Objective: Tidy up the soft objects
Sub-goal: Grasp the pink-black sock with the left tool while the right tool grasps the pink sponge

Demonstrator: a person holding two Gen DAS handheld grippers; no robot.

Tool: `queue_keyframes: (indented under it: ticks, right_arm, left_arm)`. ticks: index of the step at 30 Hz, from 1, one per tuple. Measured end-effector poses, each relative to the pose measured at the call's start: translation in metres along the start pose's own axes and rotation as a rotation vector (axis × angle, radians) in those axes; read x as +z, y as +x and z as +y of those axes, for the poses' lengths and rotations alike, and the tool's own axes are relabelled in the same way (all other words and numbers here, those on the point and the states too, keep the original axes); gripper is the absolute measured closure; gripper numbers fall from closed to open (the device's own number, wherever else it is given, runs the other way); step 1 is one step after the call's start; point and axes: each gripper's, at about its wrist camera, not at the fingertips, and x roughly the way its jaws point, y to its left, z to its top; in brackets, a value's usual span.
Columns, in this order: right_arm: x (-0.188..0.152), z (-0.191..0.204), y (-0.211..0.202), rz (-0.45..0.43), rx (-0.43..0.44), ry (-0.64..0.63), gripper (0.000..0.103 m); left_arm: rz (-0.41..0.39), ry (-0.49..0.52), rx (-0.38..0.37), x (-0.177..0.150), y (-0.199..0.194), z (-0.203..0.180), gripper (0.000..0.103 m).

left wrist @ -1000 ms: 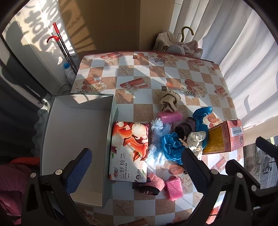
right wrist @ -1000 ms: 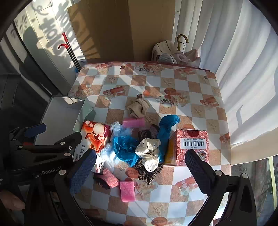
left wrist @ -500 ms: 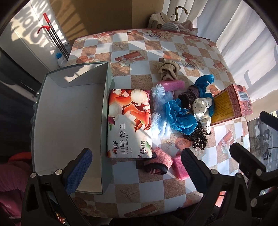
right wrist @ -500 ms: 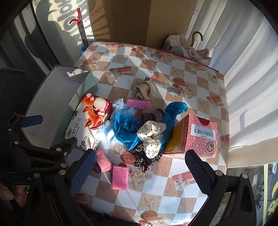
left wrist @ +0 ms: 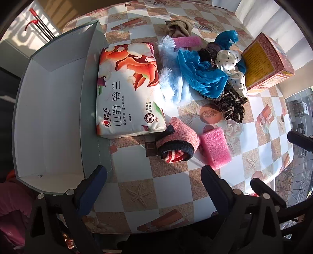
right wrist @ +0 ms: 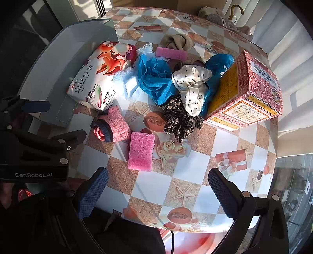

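Soft things lie heaped on the checked table [right wrist: 187, 175]: a tissue pack [left wrist: 127, 88] [right wrist: 101, 72], a rolled pink sock [left wrist: 178, 142] [right wrist: 113, 127], a pink sponge [left wrist: 215, 146] [right wrist: 140, 150], a second pink sponge [right wrist: 172, 52], blue mesh cloth [left wrist: 201, 76] [right wrist: 154, 78], a dotted white scrunchie [right wrist: 191, 84], a leopard scrunchie [right wrist: 180, 119] and a beige cloth [right wrist: 178, 41]. My left gripper [left wrist: 154, 185] is open above the table's near edge, just short of the sock. My right gripper [right wrist: 158, 187] is open and empty, just short of the near sponge.
An open white box [left wrist: 52, 109] stands at the left, against the tissue pack. A red and yellow carton [right wrist: 248, 91] stands at the right of the heap. Bags and an umbrella handle [right wrist: 234, 11] sit at the far table edge. Curtains hang on the right.
Both grippers have moved forward and down toward the table, so the heap looks larger and closer. Nothing on the table has moved. Both grippers stay open.
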Motion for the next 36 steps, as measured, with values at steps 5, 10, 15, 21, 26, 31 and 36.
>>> queue_keyframes:
  ticks: [5,10,15,21,26,31,36]
  right_arm:
    - [-0.014,-0.005,0.006,-0.010,0.011,0.028,0.000]
    - [-0.021,0.001,0.012,-0.039,0.022,-0.018,0.000]
    - [-0.023,0.014,0.028,-0.041,0.041,-0.107,0.005]
    - [-0.014,0.019,0.060,-0.025,0.079,-0.105,0.015]
    - [-0.005,0.015,0.083,-0.015,0.089,-0.050,0.018]
    - [0.001,0.027,0.097,-0.024,0.073,-0.080,0.018]
    - [0.006,0.029,0.113,0.016,0.076,-0.060,0.058]
  left_arm:
    - [0.034,-0.104,-0.077,-0.001,0.021,0.004,0.007]
    - [0.033,-0.191,-0.177,0.007,0.040,0.002,0.007]
    - [0.038,-0.183,-0.142,0.015,0.057,-0.008,0.007]
    - [0.094,-0.190,-0.146,0.019,0.078,-0.006,0.032]
    - [0.086,-0.193,-0.125,0.019,0.080,-0.007,0.032]
    - [0.078,-0.215,-0.125,0.020,0.082,-0.013,0.030]
    - [0.083,-0.209,-0.122,0.029,0.083,-0.010,0.036]
